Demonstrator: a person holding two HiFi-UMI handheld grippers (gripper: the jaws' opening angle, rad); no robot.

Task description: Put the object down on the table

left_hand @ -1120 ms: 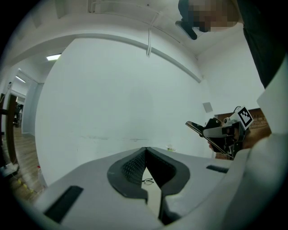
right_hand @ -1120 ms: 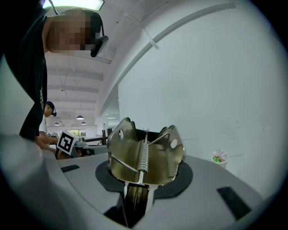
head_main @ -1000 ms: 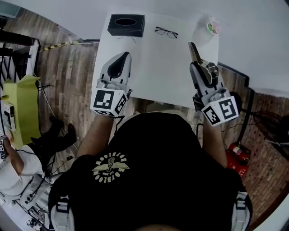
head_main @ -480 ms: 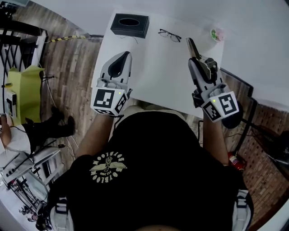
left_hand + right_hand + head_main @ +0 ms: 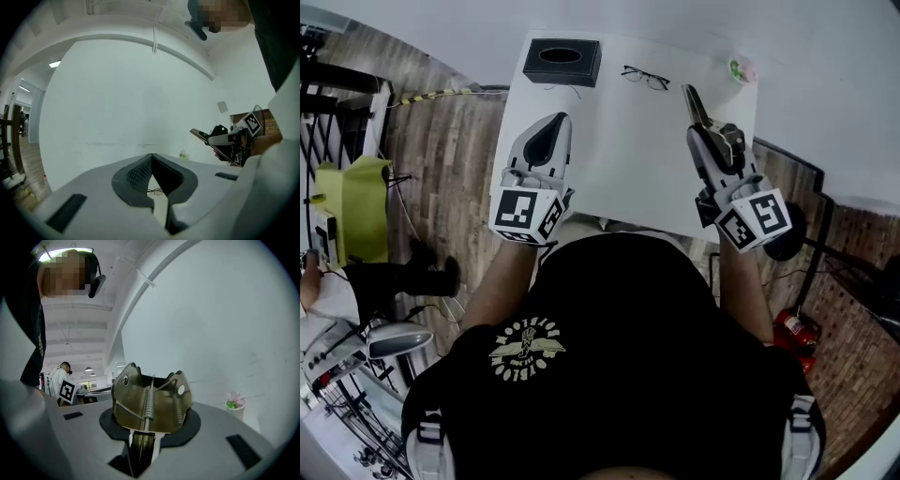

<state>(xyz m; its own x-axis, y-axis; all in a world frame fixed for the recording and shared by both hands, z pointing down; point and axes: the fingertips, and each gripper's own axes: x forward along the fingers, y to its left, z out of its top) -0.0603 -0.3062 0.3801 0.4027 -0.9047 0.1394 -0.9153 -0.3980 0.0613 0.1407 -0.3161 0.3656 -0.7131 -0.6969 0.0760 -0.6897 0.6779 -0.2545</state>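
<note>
My right gripper (image 5: 709, 131) is shut on a metal spring clamp (image 5: 695, 103) and holds it in the air over the right part of the white table (image 5: 628, 159). In the right gripper view the clamp (image 5: 151, 401) stands upright between the jaws, with its spring facing the camera. My left gripper (image 5: 554, 122) hovers over the table's left side. Its jaws (image 5: 152, 158) meet at the tips with nothing in them. From the left gripper view the right gripper (image 5: 228, 140) and the clamp (image 5: 200, 135) show at the right.
A black tissue box (image 5: 562, 58) stands at the table's far left. A pair of glasses (image 5: 645, 77) lies at the far middle, and a small potted plant (image 5: 741, 67) sits at the far right corner. Wooden floor surrounds the table.
The head view has swayed a little. Both grippers keep nearly the same places over the table, and the clamp stays in the right gripper.
</note>
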